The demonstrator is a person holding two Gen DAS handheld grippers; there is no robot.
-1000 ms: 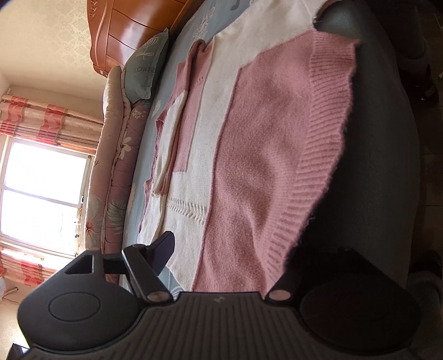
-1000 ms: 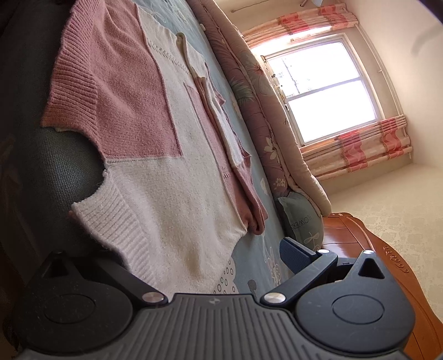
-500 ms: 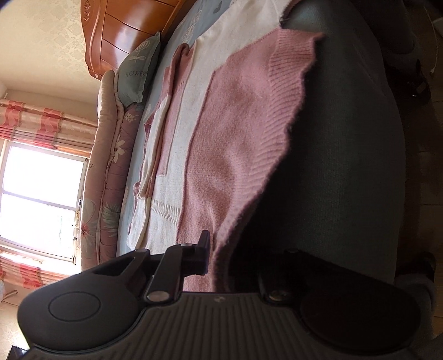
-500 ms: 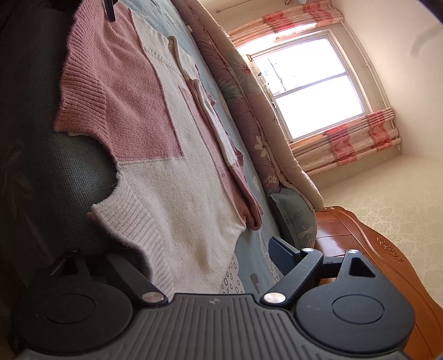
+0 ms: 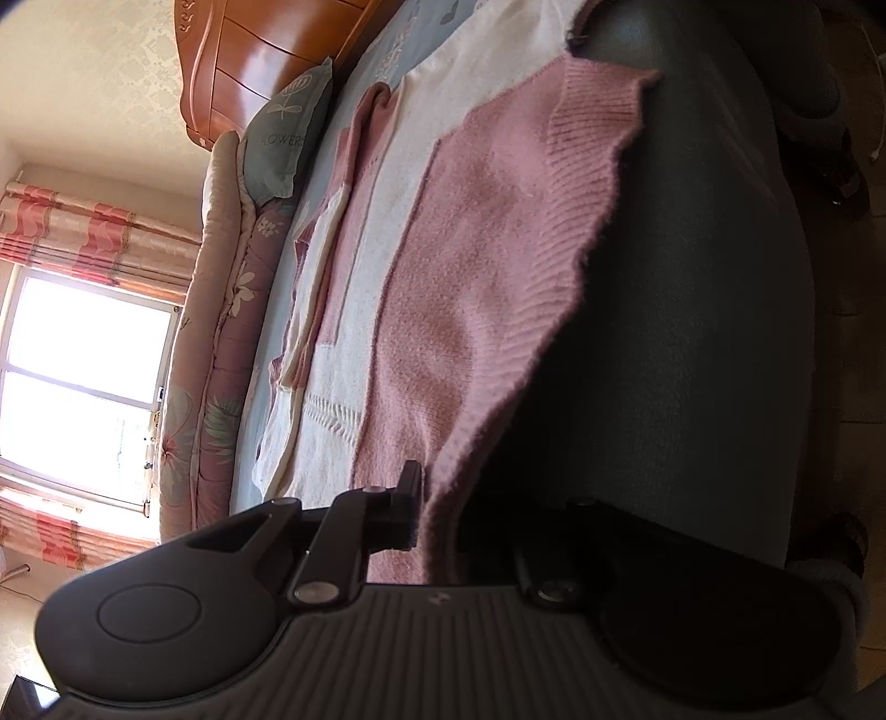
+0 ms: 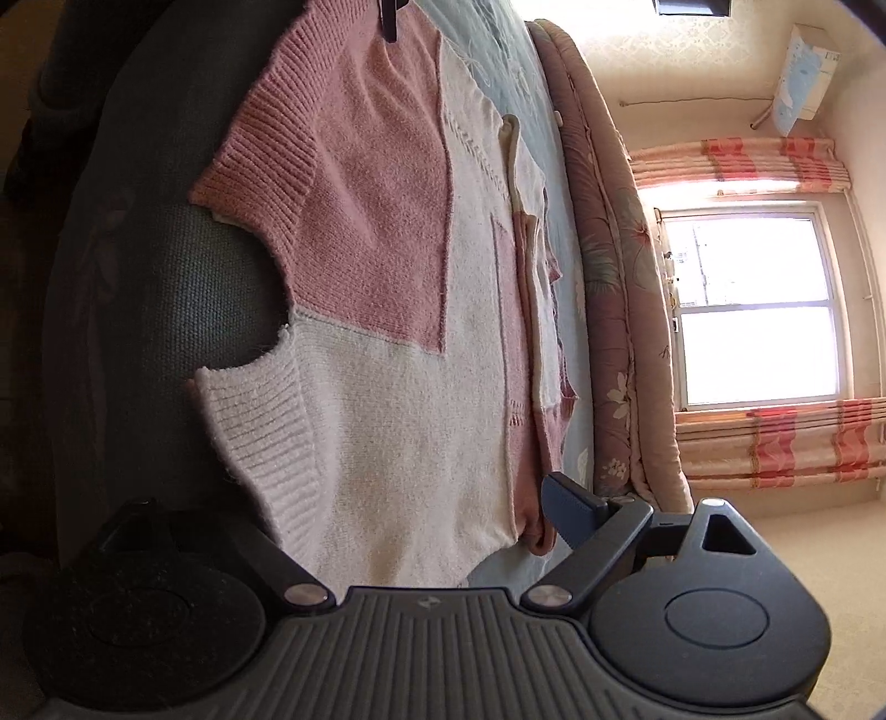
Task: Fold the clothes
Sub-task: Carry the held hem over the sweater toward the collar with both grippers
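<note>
Sweater [image 5: 476, 288] hem lay along the bed's [image 5: 692, 310] near edge.
Our left gripper [image 5: 429, 520] pinched the pink corner; our right gripper [image 6: 398, 531] gaped, empty, straddling the white corner.

Home bedroom. Setting indicated by bed with pale blue patterned sheet [image 5: 387, 50], carved wooden headboard [image 5: 260, 61], cushion [image 5: 288, 138] and rolled floral quilt [image 6: 614, 288] laid along far side. Sunlit window [image 6: 758, 304] framed by pink striped curtains [image 6: 775, 443]; walls papered in cream pattern.
</note>
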